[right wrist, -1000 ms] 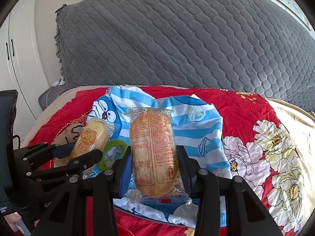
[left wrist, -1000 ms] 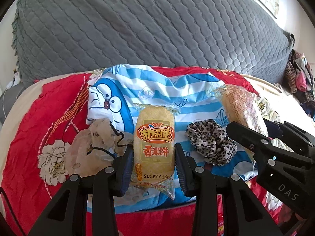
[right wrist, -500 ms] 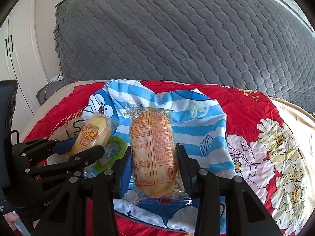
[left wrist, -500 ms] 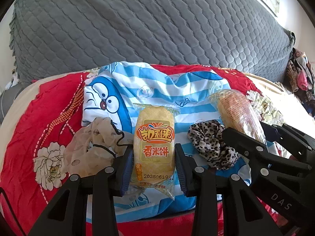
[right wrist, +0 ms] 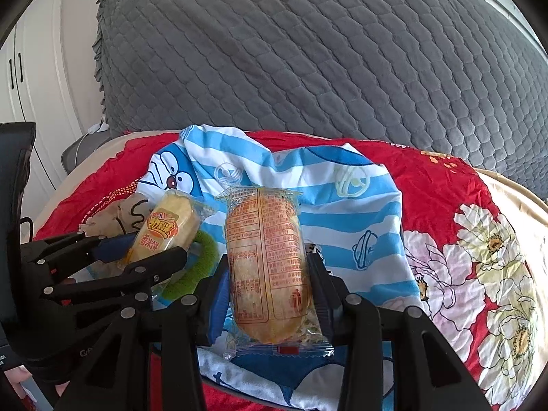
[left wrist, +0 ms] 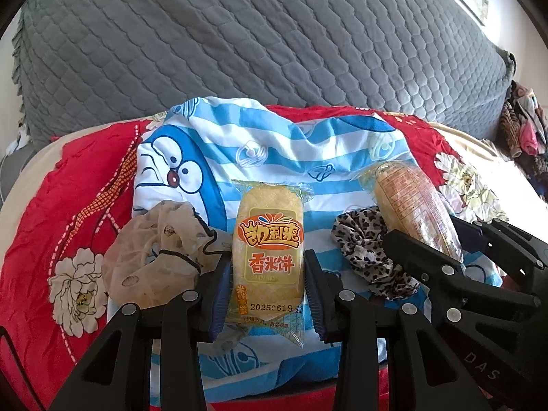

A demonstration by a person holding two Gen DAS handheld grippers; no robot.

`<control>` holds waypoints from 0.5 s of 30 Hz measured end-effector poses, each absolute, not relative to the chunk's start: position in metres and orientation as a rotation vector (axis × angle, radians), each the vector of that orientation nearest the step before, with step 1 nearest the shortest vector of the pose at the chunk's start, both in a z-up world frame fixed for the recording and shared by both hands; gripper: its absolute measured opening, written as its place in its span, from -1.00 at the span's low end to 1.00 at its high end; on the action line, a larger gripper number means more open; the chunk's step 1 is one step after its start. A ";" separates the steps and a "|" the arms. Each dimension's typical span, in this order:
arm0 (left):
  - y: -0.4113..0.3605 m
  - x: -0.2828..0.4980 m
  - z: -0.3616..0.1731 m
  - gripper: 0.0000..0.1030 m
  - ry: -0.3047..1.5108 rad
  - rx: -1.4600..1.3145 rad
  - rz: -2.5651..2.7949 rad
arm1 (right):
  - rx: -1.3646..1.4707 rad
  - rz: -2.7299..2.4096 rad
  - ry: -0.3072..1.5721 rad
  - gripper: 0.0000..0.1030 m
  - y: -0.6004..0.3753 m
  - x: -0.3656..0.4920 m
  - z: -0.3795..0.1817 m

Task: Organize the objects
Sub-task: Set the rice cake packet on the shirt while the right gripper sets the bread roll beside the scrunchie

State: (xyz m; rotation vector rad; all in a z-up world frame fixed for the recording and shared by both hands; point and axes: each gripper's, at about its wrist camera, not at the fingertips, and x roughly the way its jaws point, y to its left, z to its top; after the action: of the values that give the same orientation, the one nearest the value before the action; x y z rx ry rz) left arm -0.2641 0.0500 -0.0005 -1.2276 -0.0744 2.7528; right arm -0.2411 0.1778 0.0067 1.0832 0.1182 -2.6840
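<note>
Holding one snack pack per gripper, both lifted over the blue-striped cartoon cloth (left wrist: 274, 144) that lies on the red floral bedspread (left wrist: 68, 205). Left gripper (left wrist: 268, 281) is clamped on the yellow rice-cracker pack (left wrist: 269, 239), label side up, jaws pressing its lower half. Right gripper (right wrist: 270, 291) is clamped on a 2nd cracker pack (right wrist: 267, 260), printed back side up, gripped the same way near its bottom end.

Other bits on the cloth: beige scrunchie (left wrist: 154, 239) w/ a thin black hair tie at the cloth's left edge, leopard scrunchie (left wrist: 370, 250) toward the right-centre, green scrunchie (right wrist: 202, 260) between the two grippers as seen from the right wrist.

Step in hand, prob: carry phase of sorting, snacks picked out from the hair stuff. No bin or tray visible, so the drop spot is unclear. Likely a clear patch of the cloth or bedspread.

Next move needs: both packs set down side by side, away from the scrunchies, lowered flat before the jaws let go. Wrappers are slick & crinkly and the crackers fragile, so no extra squeeze.
</note>
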 end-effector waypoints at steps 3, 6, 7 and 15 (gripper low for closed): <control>0.050 -0.268 -0.002 -0.21 -0.068 -1.231 2.754 | 1.096 -2.682 0.120 -0.16 0.178 -0.243 0.004; 0.050 -0.271 -0.004 -0.21 -0.063 -1.238 2.754 | 1.119 -2.678 0.126 -0.16 0.177 -0.245 -0.001; 0.050 -0.271 -0.005 -0.21 -0.064 -1.240 2.753 | 1.125 -2.677 0.127 -0.16 0.177 -0.246 -0.003; 0.052 -0.275 -0.010 -0.21 -0.065 -1.246 2.752 | 1.181 -2.662 0.141 -0.16 0.176 -0.249 -0.015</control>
State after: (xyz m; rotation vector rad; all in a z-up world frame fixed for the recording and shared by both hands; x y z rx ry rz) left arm -0.2747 0.0522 -0.0102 -1.2462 -0.0646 2.7522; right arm -0.2491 0.1762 -0.0149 1.1810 0.1412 -2.6615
